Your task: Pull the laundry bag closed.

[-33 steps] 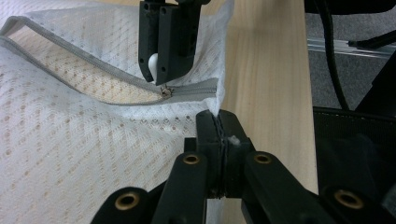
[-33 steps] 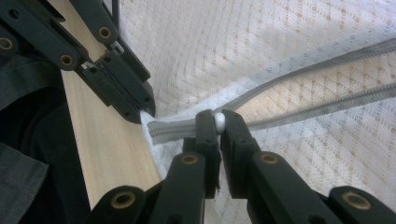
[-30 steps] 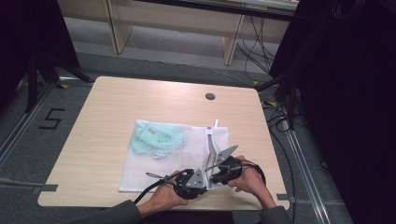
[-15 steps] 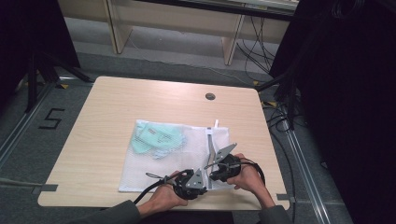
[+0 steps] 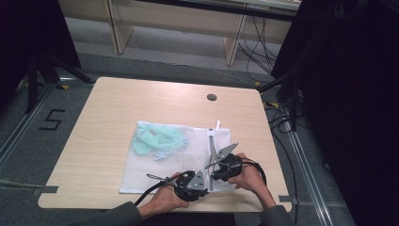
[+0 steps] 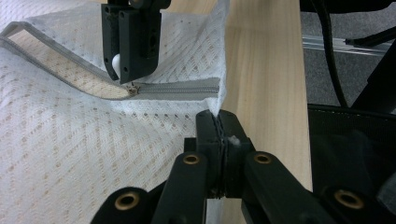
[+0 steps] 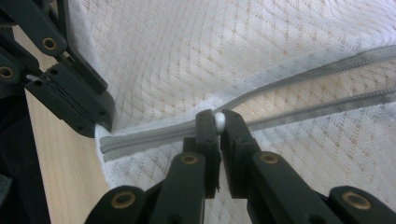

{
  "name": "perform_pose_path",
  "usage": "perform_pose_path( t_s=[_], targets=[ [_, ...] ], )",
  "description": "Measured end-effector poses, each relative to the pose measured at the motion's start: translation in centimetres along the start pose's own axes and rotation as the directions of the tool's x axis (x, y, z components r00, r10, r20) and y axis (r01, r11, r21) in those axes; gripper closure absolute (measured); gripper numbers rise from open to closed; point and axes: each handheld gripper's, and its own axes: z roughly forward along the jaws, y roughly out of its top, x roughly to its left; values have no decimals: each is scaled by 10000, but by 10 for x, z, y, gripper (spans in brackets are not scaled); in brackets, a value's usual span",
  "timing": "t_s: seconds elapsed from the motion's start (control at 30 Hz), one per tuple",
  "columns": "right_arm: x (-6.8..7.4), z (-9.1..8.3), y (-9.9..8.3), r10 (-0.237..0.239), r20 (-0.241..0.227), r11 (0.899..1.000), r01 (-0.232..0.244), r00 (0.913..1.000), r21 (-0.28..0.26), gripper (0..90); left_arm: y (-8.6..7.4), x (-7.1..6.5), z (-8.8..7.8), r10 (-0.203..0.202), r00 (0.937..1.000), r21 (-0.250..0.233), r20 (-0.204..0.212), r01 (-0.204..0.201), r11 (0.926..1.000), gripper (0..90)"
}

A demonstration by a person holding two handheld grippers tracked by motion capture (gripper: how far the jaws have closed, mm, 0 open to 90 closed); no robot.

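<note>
High view: white mesh zippered laundry bag (image 5: 188, 160) flat on light wooden bench (image 5: 108, 117), pale green cloth (image 5: 157, 140) inside, both grippers at its near right edge. Left gripper view: left gripper (image 6: 218, 123) clamped on bag corner by grey zipper (image 6: 177, 89) end. Right gripper view: right gripper (image 7: 218, 122) pinching small white zipper pull (image 7: 218, 121).
</note>
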Motion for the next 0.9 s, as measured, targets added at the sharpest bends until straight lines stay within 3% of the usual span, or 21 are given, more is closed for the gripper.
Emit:
perform_pose_path(
  t_s=[0.03, 0.07, 0.23, 0.27, 0.37, 0.43, 0.73, 0.77, 0.8, 0.83, 0.9],
  targets=[
    [4, -1, 0, 560, 53, 9983, -561, 9984, 150, 866, 0, 0, 0, 24, 10000, 4, -38, -24, 10000, 885],
    [4, -1, 0, 589, 66, 9981, -590, 9982, 169, 867, 0, 0, 0, 46, 10000, 13, -30, -46, 10000, 885],
    [2, -1, 1, 568, 108, 9982, -570, 9983, 166, 867, 0, 1, 0, -1, 10000, 17, -76, 1, 10000, 885],
    [-1, 0, 2, 220, 128, 9997, -221, 9997, 86, 867, -1, 1, 0, -4, 10000, 10, -79, 4, 10000, 885],
    [-2, 1, 2, 199, 168, 9998, -200, 9997, 72, 867, 0, 0, 0, 7, 10000, -7, -73, -7, 10000, 885],
    [0, 0, 2, 593, 171, 9981, -596, 9981, 175, 867, -1, 0, -1, 30, 9999, 16, -97, -30, 10000, 885],
    [-4, 0, 4, 571, 251, 9981, -577, 9981, 219, 867, -1, 0, 0, 96, 9999, 20, -110, -96, 10000, 886],
    [-7, 1, 4, 234, 215, 9997, -237, 9995, 116, 867, -1, 0, -1, 112, 9999, 32, -117, -111, 9999, 886],
    [-7, 1, 4, 252, 262, 9996, -255, 9993, 106, 867, 0, 1, -1, 102, 9999, 25, -111, -101, 9999, 885],
    [-6, 1, 4, 567, 303, 9982, -572, 9979, 159, 867, 0, 0, -1, 101, 9999, 15, -125, -101, 9999, 885],
    [-7, 1, 3, 574, 374, 9982, -581, 9977, 169, 867, -1, 0, 0, 136, 9998, 17, -168, -136, 9999, 885]
  ],
)
